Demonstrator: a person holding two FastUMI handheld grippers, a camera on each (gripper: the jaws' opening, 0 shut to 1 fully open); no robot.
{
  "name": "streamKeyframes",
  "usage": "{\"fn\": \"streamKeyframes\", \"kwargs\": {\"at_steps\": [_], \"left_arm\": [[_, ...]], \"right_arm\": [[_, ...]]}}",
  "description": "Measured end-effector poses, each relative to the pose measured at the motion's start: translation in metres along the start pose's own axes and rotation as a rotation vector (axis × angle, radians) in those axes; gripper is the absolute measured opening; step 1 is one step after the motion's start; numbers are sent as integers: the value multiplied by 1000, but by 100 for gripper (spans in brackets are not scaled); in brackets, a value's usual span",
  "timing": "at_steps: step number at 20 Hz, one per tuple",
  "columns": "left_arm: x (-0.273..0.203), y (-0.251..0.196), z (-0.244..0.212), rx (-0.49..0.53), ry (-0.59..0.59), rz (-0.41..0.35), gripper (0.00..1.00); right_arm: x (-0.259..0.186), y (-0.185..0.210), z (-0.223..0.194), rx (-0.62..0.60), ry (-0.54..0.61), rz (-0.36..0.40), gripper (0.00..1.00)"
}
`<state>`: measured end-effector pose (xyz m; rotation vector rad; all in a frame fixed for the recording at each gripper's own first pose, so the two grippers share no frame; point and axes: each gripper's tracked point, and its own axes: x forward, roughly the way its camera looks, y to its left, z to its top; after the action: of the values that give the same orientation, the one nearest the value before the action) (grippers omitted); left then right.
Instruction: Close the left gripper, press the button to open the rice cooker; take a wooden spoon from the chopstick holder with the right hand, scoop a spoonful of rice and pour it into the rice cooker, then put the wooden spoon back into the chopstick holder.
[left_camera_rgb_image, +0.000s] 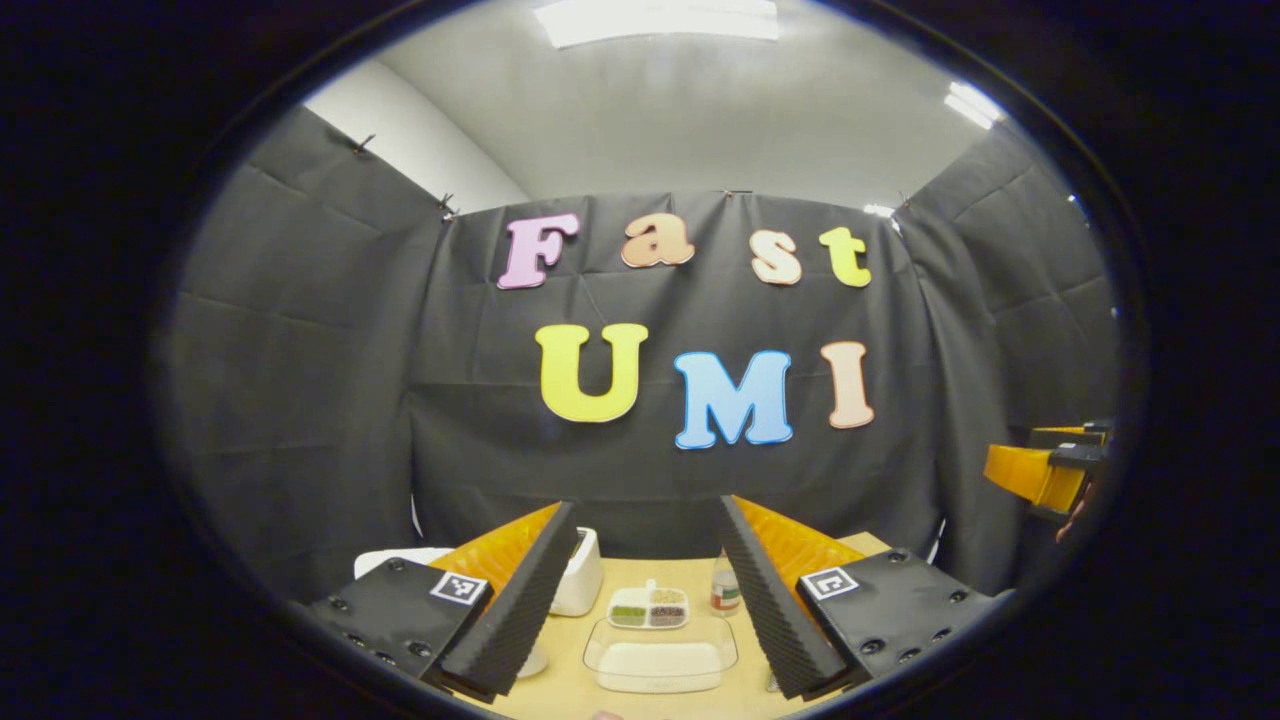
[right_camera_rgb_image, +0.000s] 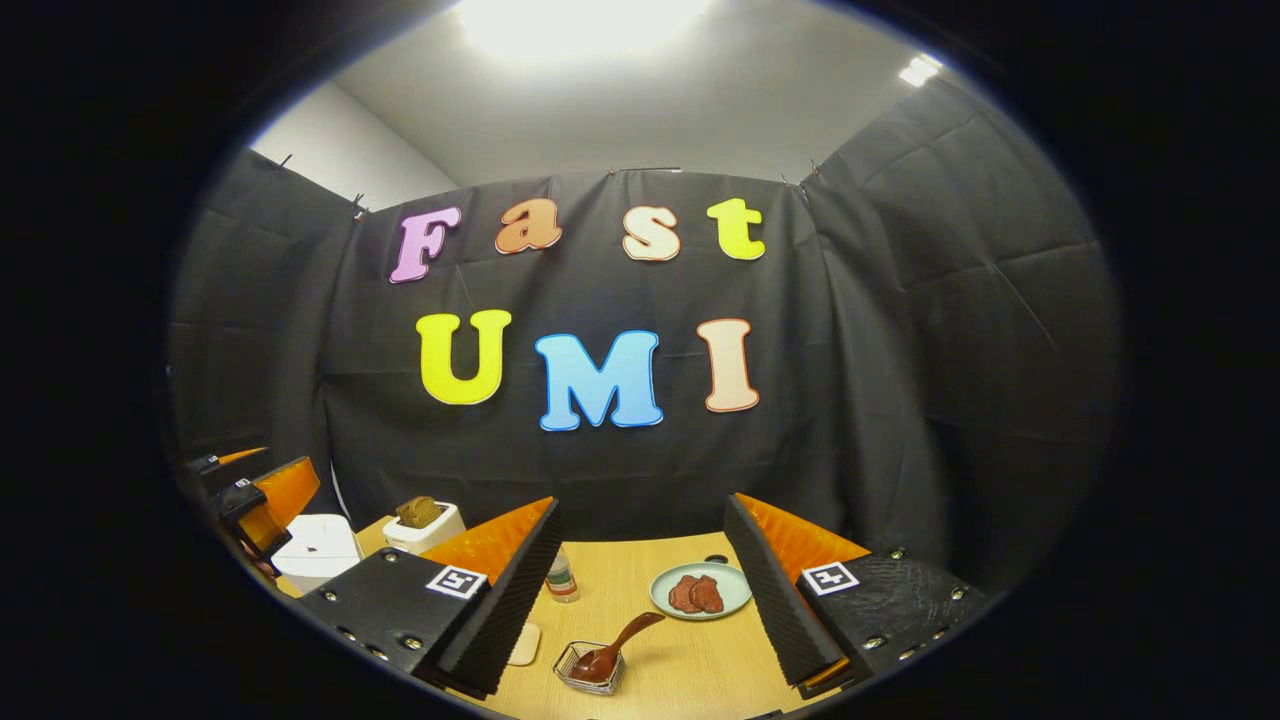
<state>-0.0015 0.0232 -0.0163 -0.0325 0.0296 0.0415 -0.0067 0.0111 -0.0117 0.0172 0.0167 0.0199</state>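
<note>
In the left gripper view my left gripper (left_camera_rgb_image: 648, 505) stands open high above the table with nothing between its fingers. Below it lies a clear tray of white rice (left_camera_rgb_image: 660, 658). The white rice cooker (left_camera_rgb_image: 398, 558) peeks out behind the left finger and sits at the left in the right gripper view (right_camera_rgb_image: 315, 550), lid down. My right gripper (right_camera_rgb_image: 642, 503) is open and holds nothing. Beneath it a wooden spoon (right_camera_rgb_image: 625, 638) leans in a small wire chopstick holder (right_camera_rgb_image: 590, 672). The left gripper (right_camera_rgb_image: 255, 490) hovers over the cooker.
A divided dish of grains (left_camera_rgb_image: 648, 607) and a small bottle (left_camera_rgb_image: 725, 590) stand behind the rice tray. A white toaster (right_camera_rgb_image: 425, 525) holds bread. A plate with meat slices (right_camera_rgb_image: 700, 592) sits at the right of the wooden table (right_camera_rgb_image: 690, 670). The right gripper (left_camera_rgb_image: 1045, 470) shows at the right edge.
</note>
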Motion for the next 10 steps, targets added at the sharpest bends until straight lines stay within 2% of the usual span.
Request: {"fn": "streamKeyframes", "kwargs": {"at_steps": [5, 6, 7, 8, 9, 10], "left_arm": [[9, 8, -24, 19, 54, -10, 97], [12, 12, -30, 12, 72, -14, 85], [13, 17, -38, -12, 100, -12, 86], [14, 22, -47, -34, 130, -12, 66], [16, 33, -62, -49, 173, -1, 58], [19, 49, -77, -48, 223, 21, 42]], "right_arm": [[3, 4, -9, -1, 10, 7, 99], [3, 4, -11, -4, 15, 4, 99], [3, 2, -13, -8, 20, -1, 99], [3, 3, -15, -7, 22, -2, 99], [4, 4, -18, -6, 27, -3, 99], [5, 7, -21, -4, 38, -1, 99]]}}
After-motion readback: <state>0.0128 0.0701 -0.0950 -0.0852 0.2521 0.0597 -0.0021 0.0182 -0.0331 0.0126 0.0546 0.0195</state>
